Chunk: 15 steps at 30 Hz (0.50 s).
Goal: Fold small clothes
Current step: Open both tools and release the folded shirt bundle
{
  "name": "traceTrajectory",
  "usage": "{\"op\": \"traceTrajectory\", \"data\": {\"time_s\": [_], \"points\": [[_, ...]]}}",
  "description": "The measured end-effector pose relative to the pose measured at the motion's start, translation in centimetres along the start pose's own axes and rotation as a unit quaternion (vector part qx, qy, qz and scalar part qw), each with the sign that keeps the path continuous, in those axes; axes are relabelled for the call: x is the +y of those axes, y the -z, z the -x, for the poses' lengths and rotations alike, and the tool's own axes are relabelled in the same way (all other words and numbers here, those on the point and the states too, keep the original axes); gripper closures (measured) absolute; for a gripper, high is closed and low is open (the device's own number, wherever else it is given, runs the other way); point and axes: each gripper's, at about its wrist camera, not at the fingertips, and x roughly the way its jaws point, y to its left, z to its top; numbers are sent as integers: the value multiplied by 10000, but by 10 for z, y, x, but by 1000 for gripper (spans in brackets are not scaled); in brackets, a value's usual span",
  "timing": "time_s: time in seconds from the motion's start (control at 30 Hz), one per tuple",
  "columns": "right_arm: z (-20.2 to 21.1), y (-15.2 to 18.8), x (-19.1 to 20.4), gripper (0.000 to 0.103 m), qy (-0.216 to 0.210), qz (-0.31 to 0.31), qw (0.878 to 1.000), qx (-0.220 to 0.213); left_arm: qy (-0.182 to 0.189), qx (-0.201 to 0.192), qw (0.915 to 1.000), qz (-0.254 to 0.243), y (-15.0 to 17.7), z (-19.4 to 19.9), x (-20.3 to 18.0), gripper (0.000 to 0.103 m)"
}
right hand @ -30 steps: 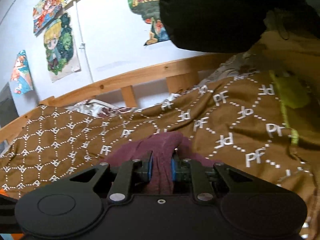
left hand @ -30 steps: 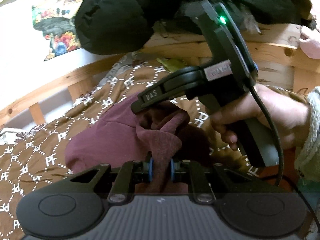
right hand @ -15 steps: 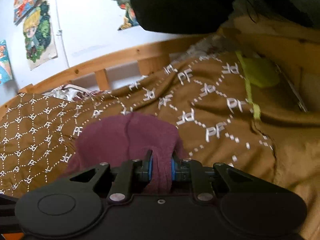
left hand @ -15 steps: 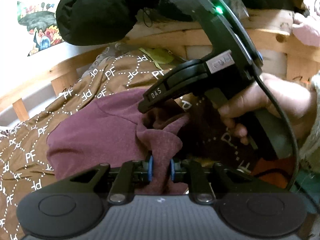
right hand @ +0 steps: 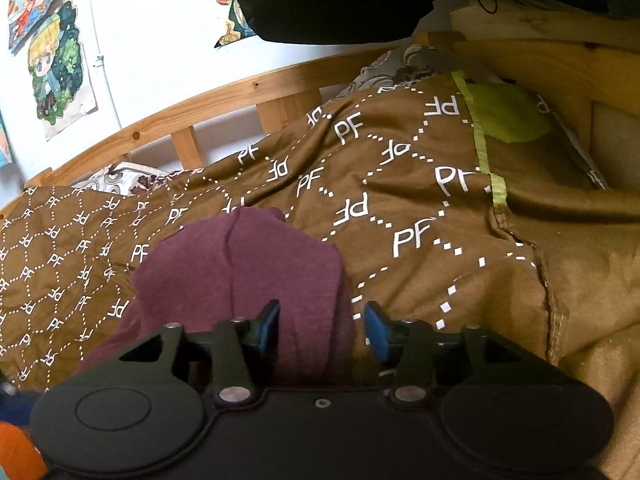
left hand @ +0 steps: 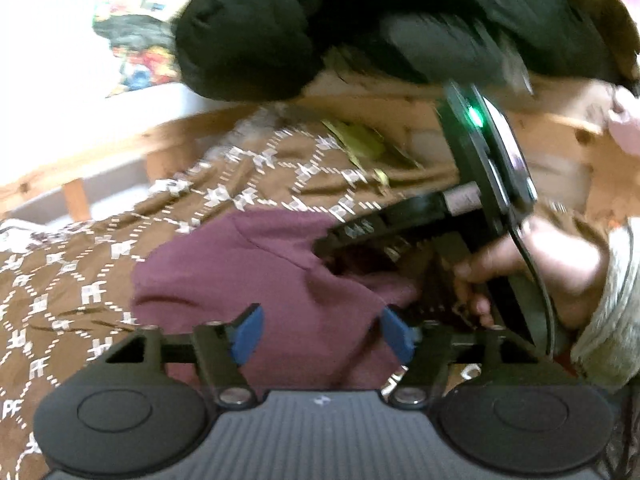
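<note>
Cloth comes first: from the left wrist view, one dark red garment [left hand: 248,276] lies on a brown bed cover [left hand: 80,280] with white letters on it. The left gripper [left hand: 320,334] has its jaws opening wide, and the red cloth sits between the two blue pads [left hand: 246,334] without being squeezed. The other gripper shows on the right side of this blurry view, held by a hand [left hand: 532,276], with one green light [left hand: 475,115] on it. One big black puffy thing [left hand: 280,28] hangs above. From the right wrist view, the same red garment [right hand: 240,272] lies bunched on the brown cover [right hand: 400,184]. The right gripper [right hand: 320,330] has its jaws opening too, about half way, and a fold of the cloth stands loose between its pads. One wooden bed rail [right hand: 200,108] runs behind, and several cartoon pictures [right hand: 56,68] hang on the white wall. No box or basket can be seen.
</note>
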Motion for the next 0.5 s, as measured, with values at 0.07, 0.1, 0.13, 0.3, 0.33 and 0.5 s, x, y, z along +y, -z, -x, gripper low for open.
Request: {"op": "traceTrajectory", "data": {"time_s": [0.07, 0.1, 0.13, 0.3, 0.33, 0.5], "points": [[0, 0, -1, 39, -31, -65, 10000, -1, -145, -88, 9996, 235, -2, 10, 9, 17], [1, 0, -2, 32, -60, -87, 9999, -2, -221, -94, 9989, 402, -3, 14, 15, 14], [1, 0, -1, 29, -83, -90, 9999, 1, -287, -69, 9979, 584, -4, 16, 23, 12], [4, -1, 5, 5, -190, -14, 9998, 23, -547, 196, 9868, 1515, 2, 19, 58, 4], [6, -1, 7, 3, -189, 14, 9998, 12, -576, 289, 9833, 1705, 4, 17, 66, 4], [12, 10, 19, 1, 6, 555, 9984, 132, -575, 757, 9677, 2334, 17, 4, 94, 4]]}}
